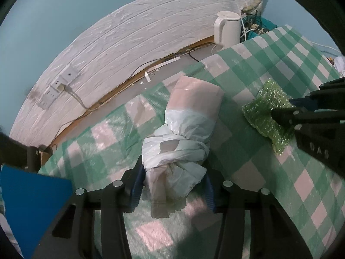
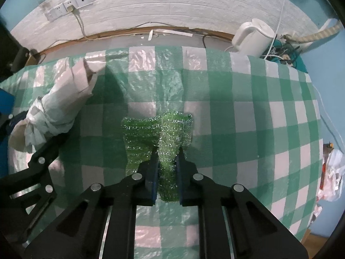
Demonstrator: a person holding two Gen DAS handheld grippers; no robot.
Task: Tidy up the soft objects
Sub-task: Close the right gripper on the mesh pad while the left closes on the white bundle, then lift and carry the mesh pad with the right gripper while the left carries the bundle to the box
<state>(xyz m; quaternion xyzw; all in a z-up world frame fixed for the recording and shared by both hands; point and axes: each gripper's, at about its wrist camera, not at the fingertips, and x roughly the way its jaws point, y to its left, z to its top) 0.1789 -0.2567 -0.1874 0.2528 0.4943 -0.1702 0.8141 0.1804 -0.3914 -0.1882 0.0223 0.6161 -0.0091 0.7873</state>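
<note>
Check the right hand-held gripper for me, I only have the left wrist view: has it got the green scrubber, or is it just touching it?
Observer: Got it. The right hand-held gripper is shut on the scrubber, which is bunched into a ridge between the pads.
Operator: All of it pinched?
Observer: No. Part of it spreads left of the pads over the checked cloth.
Operator: My left hand-held gripper straddles the bundle. Anything past the cloth's right edge?
Observer: A crumpled white and red bag.
</note>
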